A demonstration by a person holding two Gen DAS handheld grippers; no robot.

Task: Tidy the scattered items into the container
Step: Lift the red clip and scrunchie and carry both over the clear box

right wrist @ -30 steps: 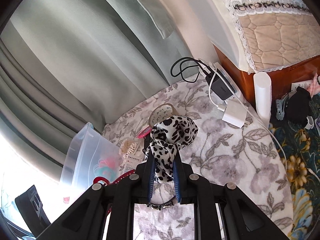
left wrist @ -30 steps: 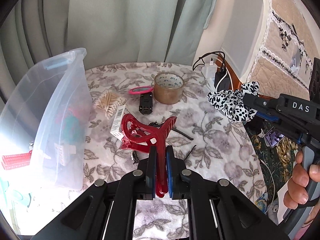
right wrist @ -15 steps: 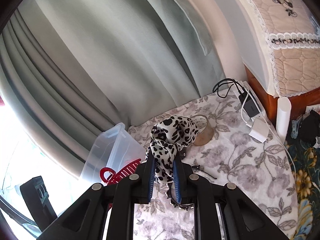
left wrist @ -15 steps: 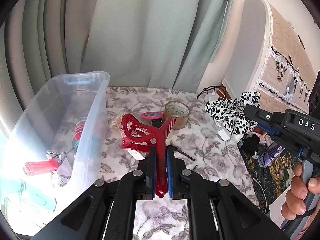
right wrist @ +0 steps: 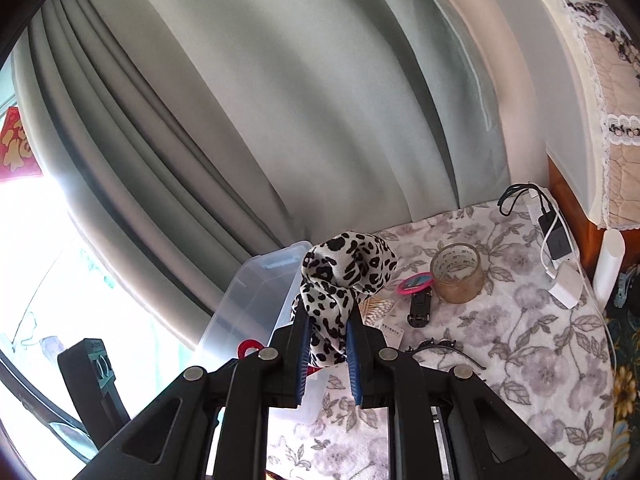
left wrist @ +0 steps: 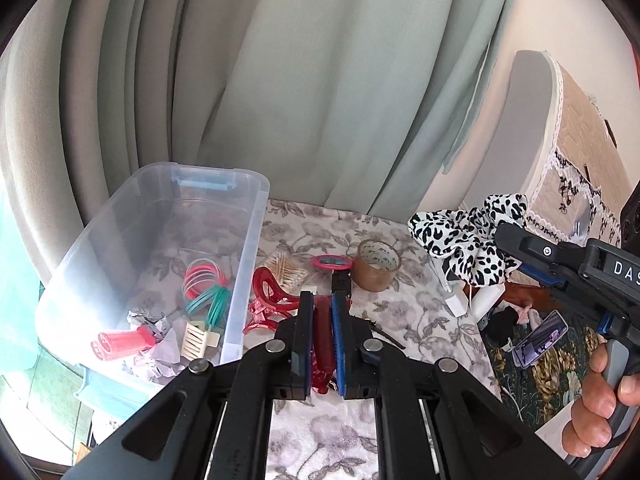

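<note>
the left hand-held gripper is clamped on the stem of a red hair claw, its translucent plastic loops hanging just beside the near long wall of the clear container, not yet over the opening. the right hand-held gripper is pinched on a leopard-print scrunchie, soft gathered fabric bunched up above the jaws, held in the air to the right of the container, above the counter.

what could go wrong: the claw is hard, glossy and curved, gripped on a narrow stem, so it could swivel or slip in the pads if the hand tilts; released too early, it would likely land outside the wall or catch its teeth on the rim. the scrunchie is limp and light (it may cling to a pad rather than fall cleanly). both hands heading for one narrow opening could also knock together, and a bump on the thin plastic wall might shove the container along the plush floral cover.

inside the container already lie a ribbed pink roller, coiled pink and teal hair ties, a cream comb-like clip and crumpled paper. left out on the counter are a brown tape roll, a bundle of cotton swabs, a round pink mirror and a small black clip.
</note>
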